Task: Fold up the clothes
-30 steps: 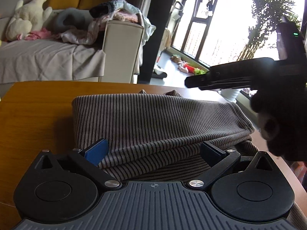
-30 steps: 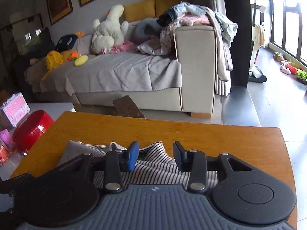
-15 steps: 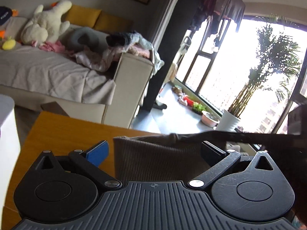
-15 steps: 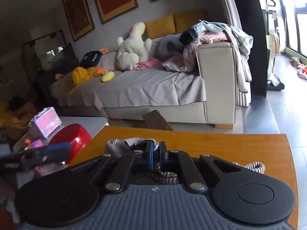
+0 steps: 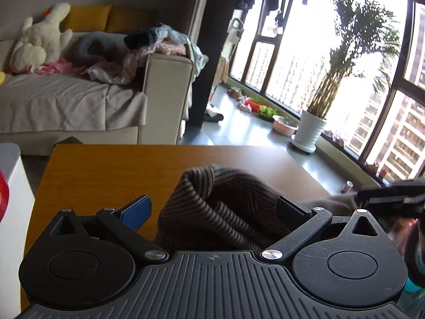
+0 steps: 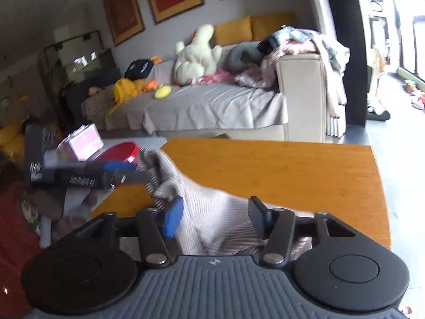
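A brown-and-dark striped garment point(image 5: 212, 207) lies bunched in a heap on the wooden table point(image 5: 106, 170). My left gripper point(image 5: 213, 208) is open wide, and the heap sits between and just beyond its blue pad point(image 5: 138, 211) and black pad point(image 5: 289, 207). In the right wrist view the same garment point(image 6: 202, 212) shows its pale striped side. It rises between the spread fingers of my right gripper point(image 6: 215, 219), which is open. The left gripper point(image 6: 79, 171) shows from the side there, its tips at the cloth's far left edge. The right gripper point(image 5: 390, 199) shows at the left wrist view's right edge.
A grey sofa point(image 6: 212, 106) with a plush toy point(image 6: 196, 53) and piled clothes stands beyond the table point(image 6: 292, 172). A red bowl point(image 6: 119, 151) and a pink box point(image 6: 82, 143) sit on a low white surface to the left. A potted plant point(image 5: 309, 130) stands by the window.
The right gripper closed on the garment half a second ago and has now opened again. The flat folded garment has been pulled up into a bunched heap. The left gripper stayed open.
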The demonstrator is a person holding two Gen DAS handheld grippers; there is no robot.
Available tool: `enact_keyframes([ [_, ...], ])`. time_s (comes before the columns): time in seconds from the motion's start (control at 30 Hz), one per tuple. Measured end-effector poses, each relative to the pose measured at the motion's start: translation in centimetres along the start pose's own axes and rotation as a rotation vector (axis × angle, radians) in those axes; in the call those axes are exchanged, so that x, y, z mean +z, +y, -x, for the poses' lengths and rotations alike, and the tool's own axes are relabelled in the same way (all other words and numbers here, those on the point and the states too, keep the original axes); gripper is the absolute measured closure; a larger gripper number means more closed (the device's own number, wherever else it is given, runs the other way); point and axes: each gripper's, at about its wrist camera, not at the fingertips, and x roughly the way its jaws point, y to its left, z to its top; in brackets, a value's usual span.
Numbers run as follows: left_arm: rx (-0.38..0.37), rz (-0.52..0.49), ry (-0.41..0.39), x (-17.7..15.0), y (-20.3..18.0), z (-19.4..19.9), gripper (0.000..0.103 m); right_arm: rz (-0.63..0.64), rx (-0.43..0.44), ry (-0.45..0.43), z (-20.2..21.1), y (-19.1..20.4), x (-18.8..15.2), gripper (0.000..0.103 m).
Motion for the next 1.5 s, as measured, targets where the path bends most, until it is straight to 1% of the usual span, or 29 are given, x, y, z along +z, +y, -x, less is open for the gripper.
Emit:
enact_keyframes([
  [0.07,0.029,-0.076,0.108,-1.8,-0.1,-0.9,0.003,-0.063,-0.054,0.01,-0.7,-1.8,-0.3,0.041],
  [0.1,0.047,-0.113,0.144,-2.7,-0.2,-1.1,0.005,-0.095,-0.08,0.018,-1.1,-2.7,-0.6,0.041],
  [0.13,0.057,-0.129,0.157,-3.1,-0.2,-1.0,0.006,-0.126,-0.099,0.037,-1.7,-3.5,-1.1,0.041],
  [0.17,0.054,-0.124,0.15,-3.0,-0.1,-0.6,0.006,-0.148,-0.119,0.069,-2.6,-4.3,-1.9,0.041],
  [0.23,0.032,-0.072,0.08,-1.6,0.3,0.9,0.006,-0.169,-0.16,0.136,-4.3,-5.5,-3.7,0.041],
  [0.3,0.027,-0.047,-0.023,0.6,0.1,2.1,0.003,-0.162,-0.198,0.198,-5.5,-5.9,-5.7,0.041],
  [0.37,0.022,-0.025,-0.129,2.9,-0.1,3.2,0.0,-0.168,-0.203,0.197,-5.4,-5.9,-6.6,0.041],
  [0.4,0.02,-0.027,-0.16,3.8,-0.5,3.1,0.0,-0.173,-0.203,0.192,-5.2,-5.8,-6.9,0.041],
  [0.43,0.012,-0.027,-0.173,4.5,-0.9,2.5,0.0,-0.177,-0.202,0.187,-5.0,-5.8,-7.3,0.041],
  [0.53,0.0,-0.022,-0.13,5.5,-1.7,-0.5,0.001,-0.183,-0.205,0.177,-4.4,-5.6,-7.9,0.041],
  [0.57,0.001,-0.027,-0.102,5.3,-1.9,-1.4,0.006,-0.177,-0.206,0.174,-4.0,-5.5,-8.0,0.041],
  [0.6,0.001,-0.042,-0.057,4.6,-2.1,-2.0,0.012,-0.165,-0.208,0.166,-3.5,-5.4,-8.1,0.041],
  [0.63,0.002,-0.058,-0.009,3.8,-2.3,-2.7,0.026,-0.151,-0.209,0.153,-3.0,-5.2,-8.1,0.041],
  [0.67,0.0,-0.07,0.037,2.8,-2.2,-3.1,0.033,-0.14,-0.207,0.139,-2.4,-5.0,-8.0,0.041],
  [0.7,0.005,-0.087,0.074,1.5,-2.1,-3.1,0.033,-0.136,-0.207,0.125,-1.8,-5.0,-7.9,0.041],
  [0.77,0.015,-0.123,0.143,-1.2,-1.7,-2.9,0.033,-0.168,-0.208,0.11,-0.9,-5.8,-7.7,0.041],
  [0.8,0.014,-0.139,0.165,-2.1,-1.6,-2.4,0.032,-0.187,-0.208,0.104,-0.5,-6.2,-7.5,0.04],
  [0.83,0.012,-0.154,0.185,-3.1,-1.4,-1.8,0.029,-0.216,-0.199,0.1,-0.3,-6.6,-7.4,0.037],
  [0.9,0.009,-0.185,0.225,-4.9,-1.1,-0.6,0.025,-0.296,-0.164,0.095,-0.2,-7.6,-7.4,0.036],
  [0.97,0.004,-0.139,0.21,-4.7,-0.4,1.0,0.014,-0.337,-0.126,0.086,-0.2,-7.8,-7.4,0.036],
  [1.07,-0.014,0.003,0.149,-2.9,1.2,2.8,0.007,-0.315,-0.089,0.08,-1.4,-6.6,-7.3,0.036],
  [1.17,-0.052,0.162,0.116,-1.3,2.8,2.2,0.006,-0.282,-0.089,0.092,-3.1,-5.5,-7.4,0.036],
  [1.23,-0.078,0.248,0.137,-0.8,3.3,0.6,0.005,-0.299,-0.083,0.107,-4.3,-5.4,-7.5,0.035],
  [1.37,-0.107,0.331,0.214,-0.7,4.2,-3.2,0.005,-0.332,-0.047,0.113,-6.2,-5.5,-7.5,0.031],
  [1.4,-0.117,0.343,0.23,-0.8,4.5,-4.0,0.007,-0.322,-0.046,0.11,-6.6,-5.6,-7.3,0.031],
  [1.43,-0.123,0.338,0.239,-0.6,4.6,-4.8,0.017,-0.313,-0.045,0.107,-7.1,-5.6,-7.1,0.034],
  [1.47,-0.13,0.332,0.247,-0.5,4.8,-5.6,0.033,-0.303,-0.044,0.105,-7.6,-5.7,-6.9,0.046],
  [1.5,-0.125,0.316,0.251,-0.2,4.9,-6.3,0.036,-0.277,-0.048,0.105,-8.2,-5.7,-6.5,0.053],
])
